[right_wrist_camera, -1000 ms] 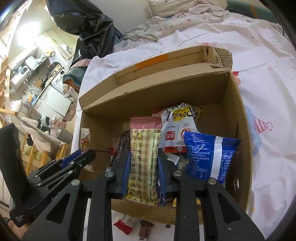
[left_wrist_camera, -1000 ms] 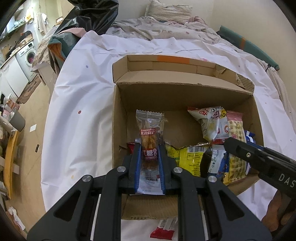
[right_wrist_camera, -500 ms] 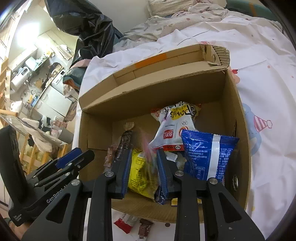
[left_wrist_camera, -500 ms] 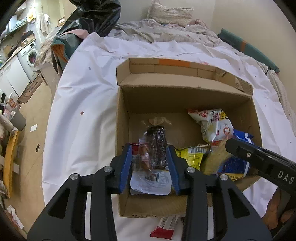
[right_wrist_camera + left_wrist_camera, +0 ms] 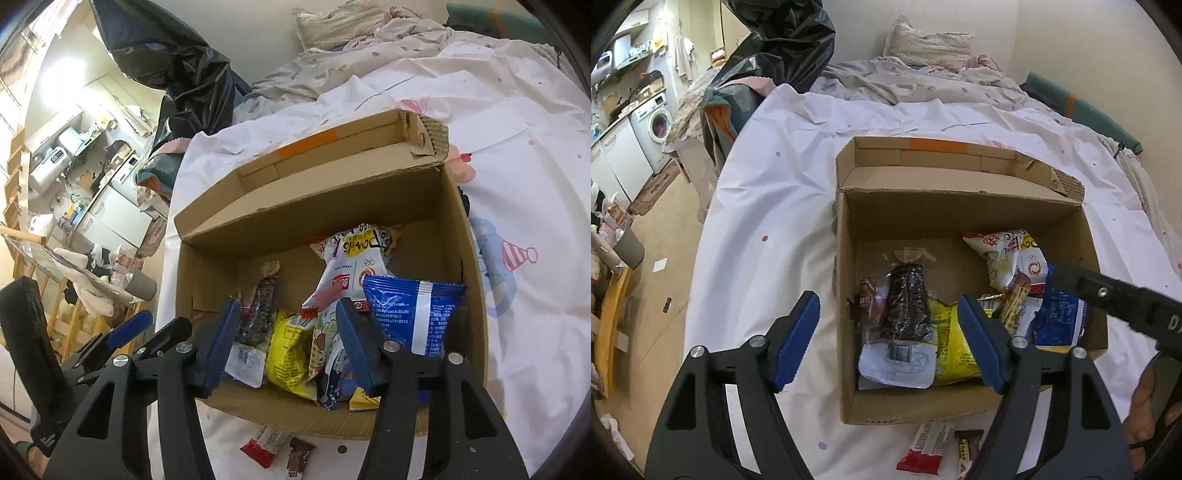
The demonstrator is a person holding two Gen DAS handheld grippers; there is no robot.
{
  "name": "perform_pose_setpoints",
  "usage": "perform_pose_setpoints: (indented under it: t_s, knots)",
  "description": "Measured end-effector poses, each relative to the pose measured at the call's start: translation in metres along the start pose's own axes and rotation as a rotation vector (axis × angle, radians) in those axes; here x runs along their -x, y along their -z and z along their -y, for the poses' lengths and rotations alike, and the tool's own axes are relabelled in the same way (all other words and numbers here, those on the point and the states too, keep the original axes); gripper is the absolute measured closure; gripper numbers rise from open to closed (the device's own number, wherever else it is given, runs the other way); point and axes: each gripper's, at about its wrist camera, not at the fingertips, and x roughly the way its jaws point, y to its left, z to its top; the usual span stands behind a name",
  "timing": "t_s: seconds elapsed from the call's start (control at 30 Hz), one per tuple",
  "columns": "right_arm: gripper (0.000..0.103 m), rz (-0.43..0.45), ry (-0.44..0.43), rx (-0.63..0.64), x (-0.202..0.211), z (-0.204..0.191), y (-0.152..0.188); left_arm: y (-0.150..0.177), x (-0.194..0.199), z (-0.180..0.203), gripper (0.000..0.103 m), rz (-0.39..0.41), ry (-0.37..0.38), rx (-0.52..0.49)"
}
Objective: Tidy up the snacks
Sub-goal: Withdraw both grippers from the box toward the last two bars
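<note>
I work over a bed covered by a white sheet, on which the open cardboard box stands with its far flap folded up. The box holds the snacks: a white-and-yellow bag stands against the far wall, a blue packet leans at the right side, a yellow packet lies near the front wall, and a dark clear-wrapped snack lies at the left with its white label end toward me. My left hand-held gripper hangs above the box's near left corner; its jaws are opening and grip nothing, though the dark snack lies below the gap. My right hand-held gripper hangs over the front wall; its jaws are also opening, with the yellow packet and a pale printed packet beneath them and no pad pressing either. I judge the step in hand to be the release: let both jaws clear the packets fully before lifting, and lift straight up so no wrapper edge snags a pad. Two small bars, a red-and-white bar and a brown bar, lie on the sheet just in front of the box; these appear to be the remaining items.
</note>
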Motion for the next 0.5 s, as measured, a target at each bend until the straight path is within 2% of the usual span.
perform_pose_setpoints:
  t_s: [0.3, 0.5]
  knots:
    - [0.045, -0.002, 0.021, -0.021, 0.021, 0.001, 0.016, 0.005, 0.018, -0.012, 0.029, 0.027, -0.022, 0.021]
    - [0.045, -0.018, 0.045, -0.010, 0.028, -0.001, 0.031, 0.018, 0.031, -0.020, 0.029, 0.020, -0.002, 0.042]
